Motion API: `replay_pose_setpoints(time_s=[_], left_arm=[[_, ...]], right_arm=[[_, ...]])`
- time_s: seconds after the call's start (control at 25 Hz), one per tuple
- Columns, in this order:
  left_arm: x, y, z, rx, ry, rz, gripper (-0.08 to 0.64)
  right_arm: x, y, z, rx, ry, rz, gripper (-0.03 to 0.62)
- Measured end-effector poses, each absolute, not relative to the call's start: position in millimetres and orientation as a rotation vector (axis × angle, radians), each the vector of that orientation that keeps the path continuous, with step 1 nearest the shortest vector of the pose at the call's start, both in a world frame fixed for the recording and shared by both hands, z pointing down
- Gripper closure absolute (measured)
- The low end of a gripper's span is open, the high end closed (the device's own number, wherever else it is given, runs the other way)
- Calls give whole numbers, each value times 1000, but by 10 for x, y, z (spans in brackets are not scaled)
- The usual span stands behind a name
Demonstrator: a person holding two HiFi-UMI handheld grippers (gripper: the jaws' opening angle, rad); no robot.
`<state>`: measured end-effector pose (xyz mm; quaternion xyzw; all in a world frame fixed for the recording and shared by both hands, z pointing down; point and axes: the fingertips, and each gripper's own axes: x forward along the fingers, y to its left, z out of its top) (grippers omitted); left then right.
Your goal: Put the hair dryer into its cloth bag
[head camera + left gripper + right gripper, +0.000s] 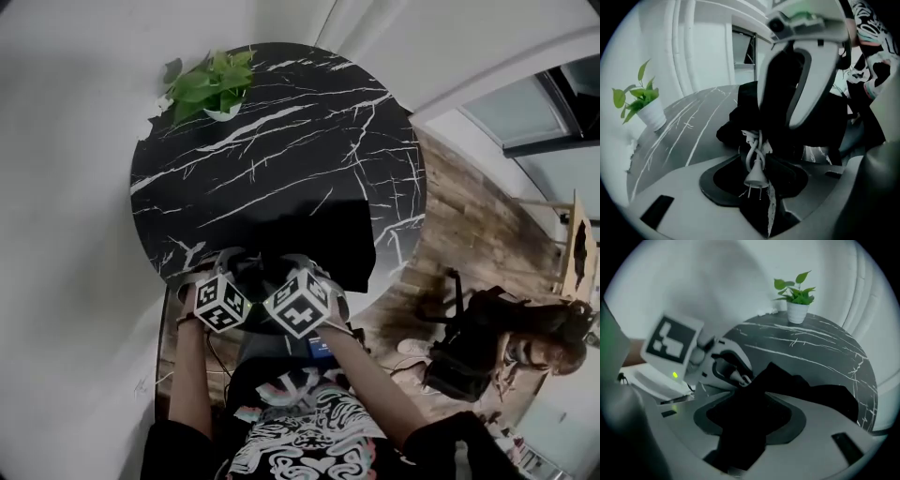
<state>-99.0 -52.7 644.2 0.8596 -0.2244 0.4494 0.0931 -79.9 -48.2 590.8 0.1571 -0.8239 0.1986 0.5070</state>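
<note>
The black cloth bag [323, 246] lies crumpled on the near side of the round black marble table [281, 131]. Both grippers hang over its near edge, close together. My left gripper [230, 267] is open, and the dryer's white plug [755, 174] with its looped cord [753, 143] hangs in the gap, together with a fold of black cloth. My right gripper [292, 270] is open wide, with the bag's cloth [754, 399] lying across the gap between its jaws. The dryer's body cannot be made out in the dark cloth. The right gripper [801, 70] looms close in the left gripper view.
A small potted plant [211, 86] stands at the table's far left edge. To the right of the table is wooden floor [469, 216], where a person sits beside a dark bag [469, 352]. White walls and a window frame [743, 51] lie behind the table.
</note>
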Motion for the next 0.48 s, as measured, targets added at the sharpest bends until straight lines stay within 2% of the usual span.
replay_pose_setpoints(time_s=[0.04, 0.08, 0.2, 0.48], left_arm=[[-983, -519, 6446, 2551, -642, 1313, 410], [-978, -509, 6449, 2555, -623, 1304, 427], [-944, -478, 6411, 2561, -594, 1282, 433], [-416, -570, 5749, 2691, -597, 927, 439]], right_arm=[[-739, -483, 6026, 366, -1943, 432, 420], [-684, -493, 6107, 361, -1917, 401, 552], [-608, -542, 6059, 403, -1950, 445, 568], [-794, -697, 4989, 459, -2310, 664, 568]])
